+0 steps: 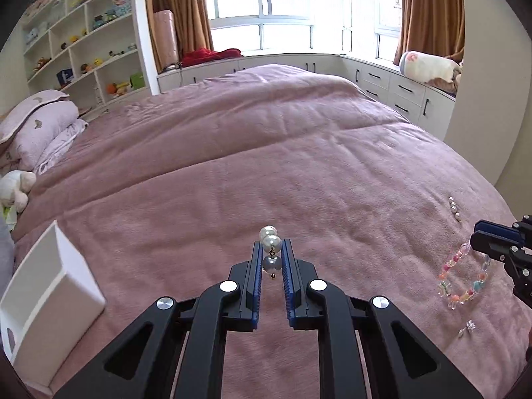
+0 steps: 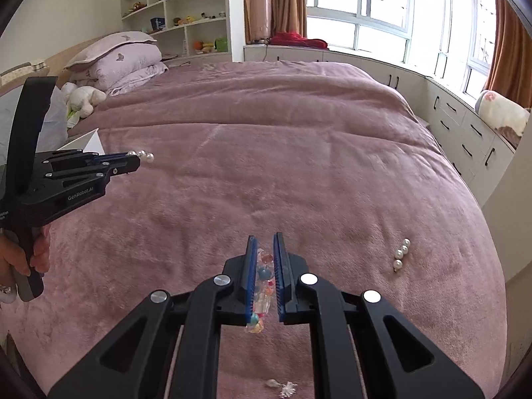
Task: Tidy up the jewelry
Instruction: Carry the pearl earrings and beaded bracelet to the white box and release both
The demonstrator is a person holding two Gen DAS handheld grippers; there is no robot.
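The left gripper (image 1: 271, 249) has its blue pads closed down to a narrow slot on a pearl earring (image 1: 270, 242), two pearls poking past the fingertips and a greyer one hanging between the pads with a small gold hook below it; it is up off the pink blanket (image 1: 299, 166), and I'd guess its next stop is the white box (image 1: 50, 286), which sits to the left of that gripper at the near edge of the bed. To do that carry well I'd keep the squeeze steady, since round pearls could roll out of ribbed pads, move level, and only let go once the tips are right over the box's open top. The right gripper (image 2: 264, 249) is down low, its pads nearly together around the coloured bead bracelet (image 2: 262, 286), which threads back between the fingers towards the camera; whether it is truly pinched or just straddled I cannot tell, though in the left view the bracelet's loop looks to be lying on the blanket just beside those tips. Better to catch one bead squarely before lifting, or the strand may slide. Right of the bracelet lies a second pearl earring (image 2: 400, 253) on the blanket, well apart from the gripper, and nearer the camera than the bracelet a small clear sparkly piece (image 2: 282, 387) waits, too tiny to name
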